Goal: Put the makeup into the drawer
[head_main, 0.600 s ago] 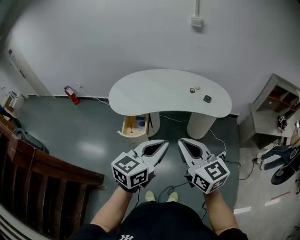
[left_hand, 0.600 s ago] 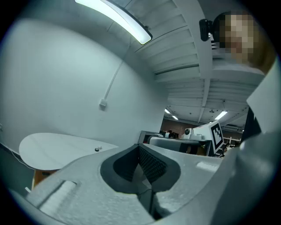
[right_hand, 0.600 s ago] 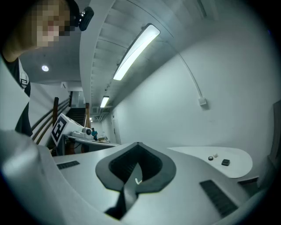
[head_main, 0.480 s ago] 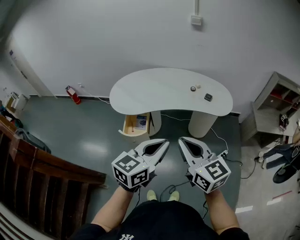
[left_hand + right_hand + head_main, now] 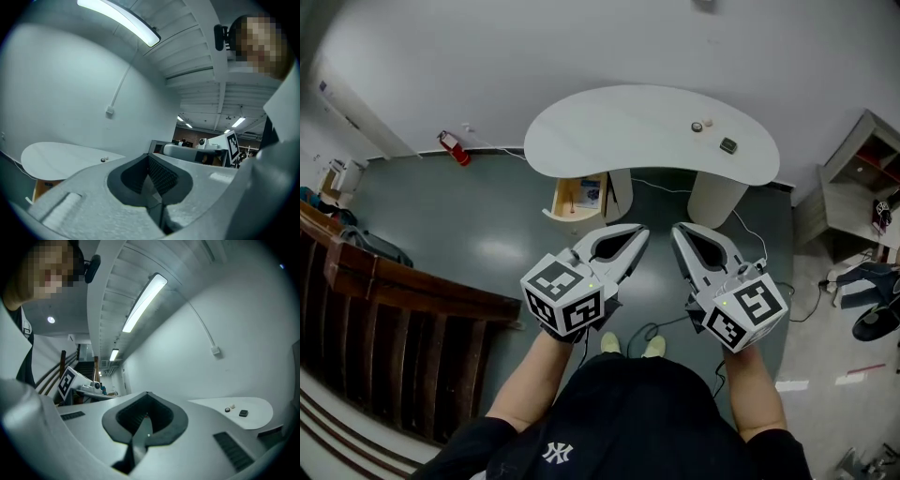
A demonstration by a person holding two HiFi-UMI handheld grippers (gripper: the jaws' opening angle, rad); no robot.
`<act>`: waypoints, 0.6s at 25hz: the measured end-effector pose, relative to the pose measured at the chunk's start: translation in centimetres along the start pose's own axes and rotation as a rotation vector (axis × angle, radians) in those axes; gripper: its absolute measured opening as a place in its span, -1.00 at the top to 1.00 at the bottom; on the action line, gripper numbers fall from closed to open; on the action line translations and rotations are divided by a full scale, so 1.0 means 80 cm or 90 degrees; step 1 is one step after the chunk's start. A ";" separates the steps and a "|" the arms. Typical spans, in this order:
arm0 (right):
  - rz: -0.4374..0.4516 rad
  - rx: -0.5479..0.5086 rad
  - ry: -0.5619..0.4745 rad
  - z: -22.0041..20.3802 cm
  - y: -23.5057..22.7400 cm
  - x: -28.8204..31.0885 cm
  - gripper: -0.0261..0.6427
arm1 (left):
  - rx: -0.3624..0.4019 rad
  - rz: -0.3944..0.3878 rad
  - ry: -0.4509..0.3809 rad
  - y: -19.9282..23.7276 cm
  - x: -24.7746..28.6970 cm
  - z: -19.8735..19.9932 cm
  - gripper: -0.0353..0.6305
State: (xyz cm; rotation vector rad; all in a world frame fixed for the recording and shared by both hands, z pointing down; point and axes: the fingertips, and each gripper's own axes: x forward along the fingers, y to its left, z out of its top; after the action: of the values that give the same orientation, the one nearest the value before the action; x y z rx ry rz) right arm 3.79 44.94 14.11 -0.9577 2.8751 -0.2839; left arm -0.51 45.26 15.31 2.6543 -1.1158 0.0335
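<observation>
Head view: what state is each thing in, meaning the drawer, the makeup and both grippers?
drawer: pulled open, under the left end of the table.
makeup pieces: three, lying on the table, not yet in the drawer.
left gripper: fingers together, empty.
right gripper: fingers together, empty.

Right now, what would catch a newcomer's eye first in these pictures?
The left gripper and right gripper, both shut, fill the foreground side by side. Beyond them stands a white curved table with small makeup items near its right end and an open drawer beneath.
</observation>
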 end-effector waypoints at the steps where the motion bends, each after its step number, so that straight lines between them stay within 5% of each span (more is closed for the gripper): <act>1: 0.007 0.007 -0.010 0.004 0.000 -0.004 0.88 | -0.001 0.001 -0.001 -0.002 0.001 0.000 0.87; 15: -0.009 0.063 -0.059 0.013 -0.047 -0.067 0.88 | -0.006 0.015 0.001 -0.034 0.035 -0.014 0.87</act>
State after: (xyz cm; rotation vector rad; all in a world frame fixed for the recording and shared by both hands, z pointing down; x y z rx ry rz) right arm 10.45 45.07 14.06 -0.9482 2.7429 -0.3697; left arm 3.48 45.37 16.13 2.6322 -1.1450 0.0346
